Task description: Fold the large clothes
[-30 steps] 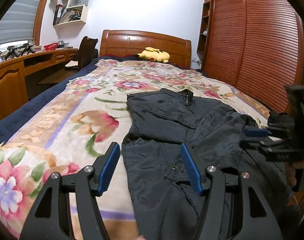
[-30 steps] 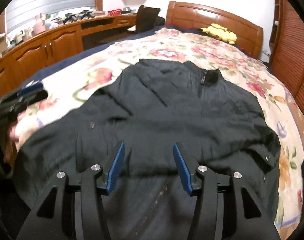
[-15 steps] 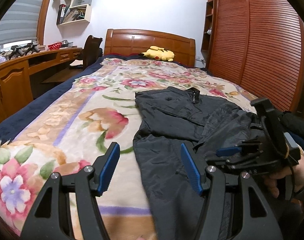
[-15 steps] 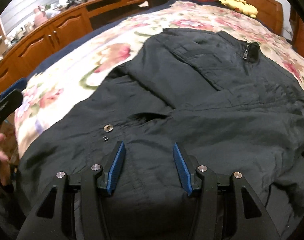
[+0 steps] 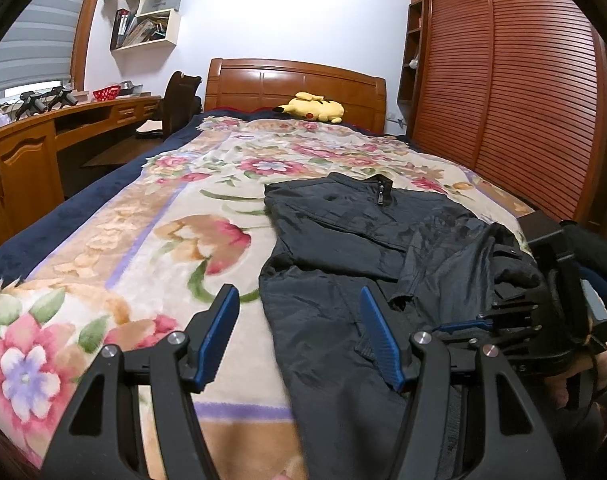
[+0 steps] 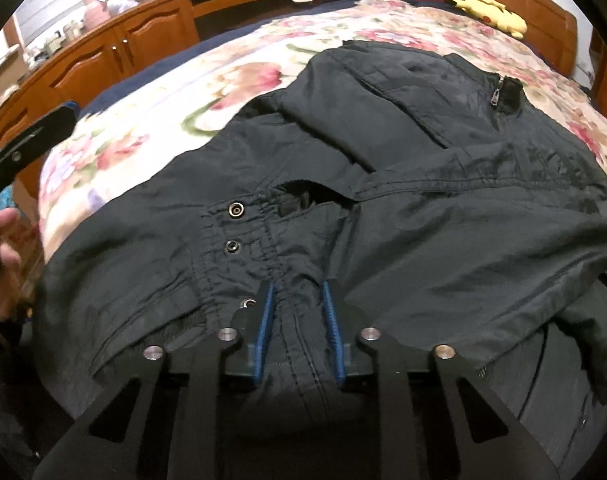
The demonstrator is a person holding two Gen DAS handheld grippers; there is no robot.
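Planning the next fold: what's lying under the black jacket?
The black jacket lies on the floral blanket, which shows around it; the blanket beneath the jacket is covered, so nothing more can be seen.

jacket: plain black, with silver snap studs and a dark metal zip pull at the collar
blanket: cream ground with pink and red flowers, green leaves, tan and lilac bands; navy edge at 9 o'clock
plush toy: yellow, a red spot on the cheek, at 12 o'clock
headboard: reddish-brown wood
wardrobe doors: red-brown slats, at 2 o'clock
left gripper: black frame, blue pads
right gripper: black frame, blue pads
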